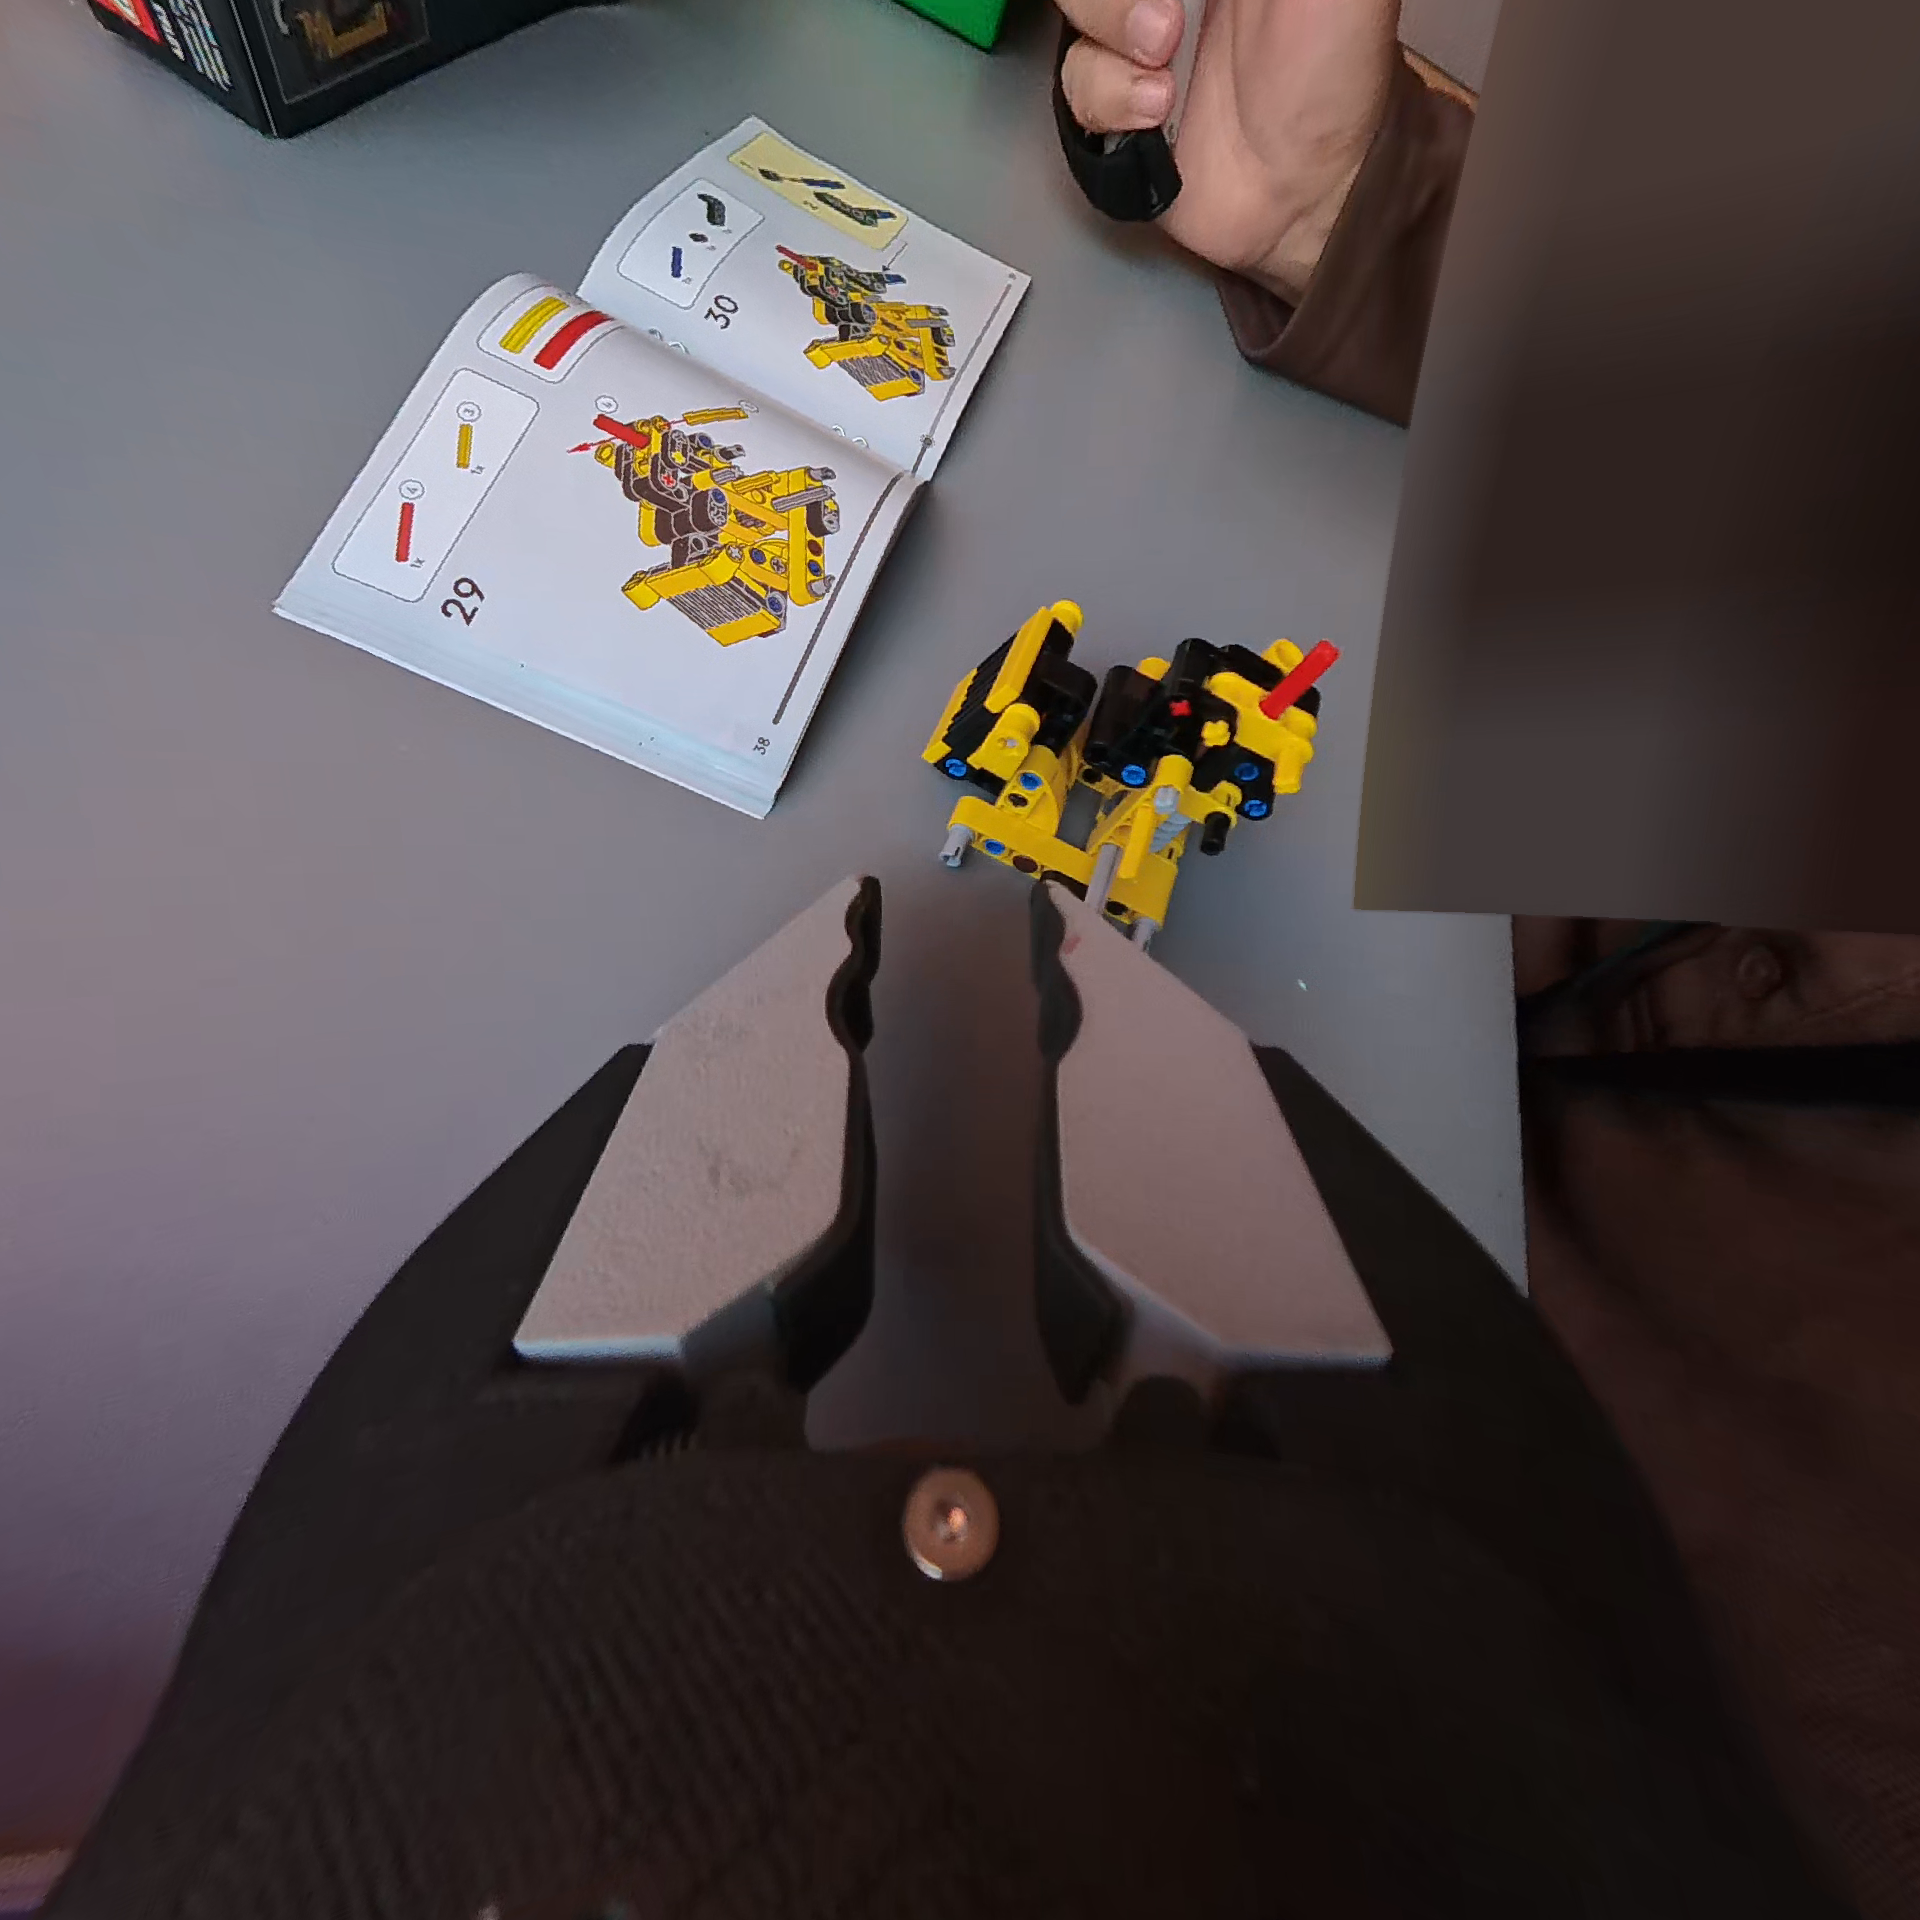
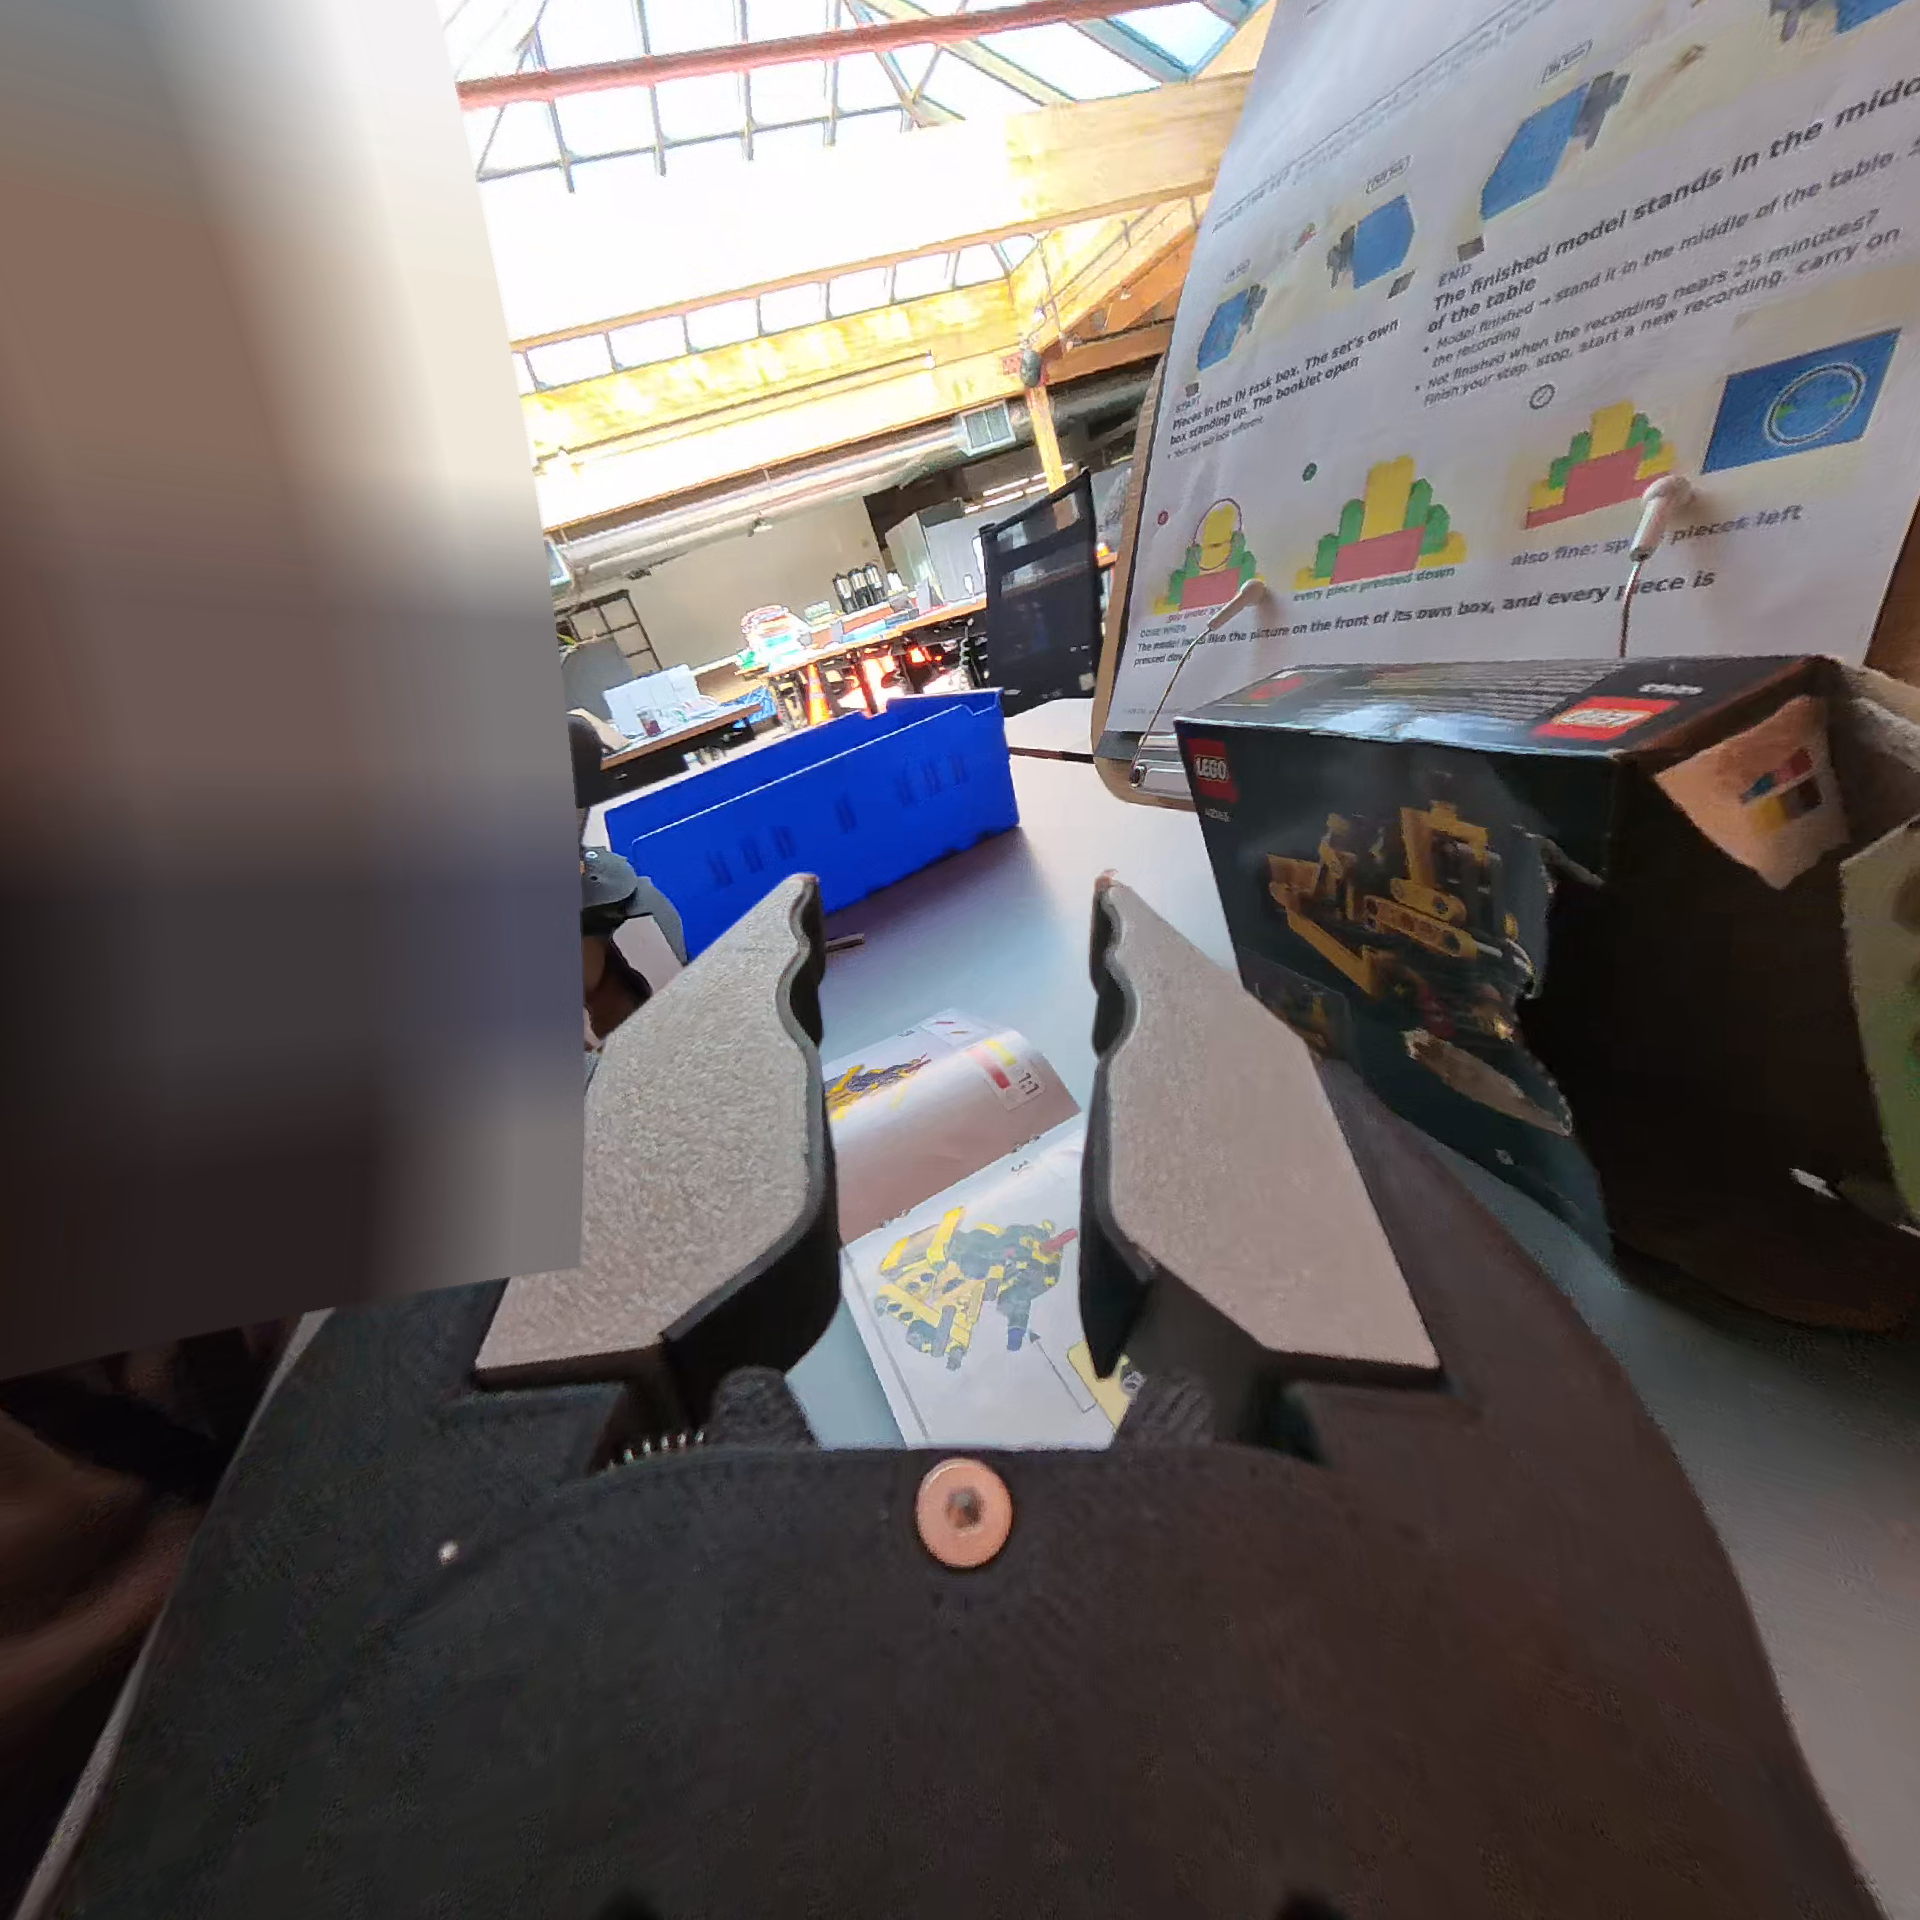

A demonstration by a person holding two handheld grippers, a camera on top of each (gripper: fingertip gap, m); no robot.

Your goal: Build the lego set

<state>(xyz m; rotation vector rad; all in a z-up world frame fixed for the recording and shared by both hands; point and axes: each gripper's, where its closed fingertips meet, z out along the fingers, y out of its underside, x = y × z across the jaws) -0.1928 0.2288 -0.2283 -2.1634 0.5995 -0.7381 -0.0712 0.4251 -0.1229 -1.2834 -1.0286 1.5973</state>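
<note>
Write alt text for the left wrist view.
The open left gripper hovers above a grey table, its tips just short of a partly built yellow and black model with a red axle sticking up. An open booklet lies left of the model, and a hand shows at the top.

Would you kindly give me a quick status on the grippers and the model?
Left gripper open, empty. Right gripper open, empty. Yellow model on table beside booklet. Nothing in the way.

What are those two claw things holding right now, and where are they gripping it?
Nothing. The left gripper is open just short of the yellow model; the right gripper is open above the booklet.
</note>
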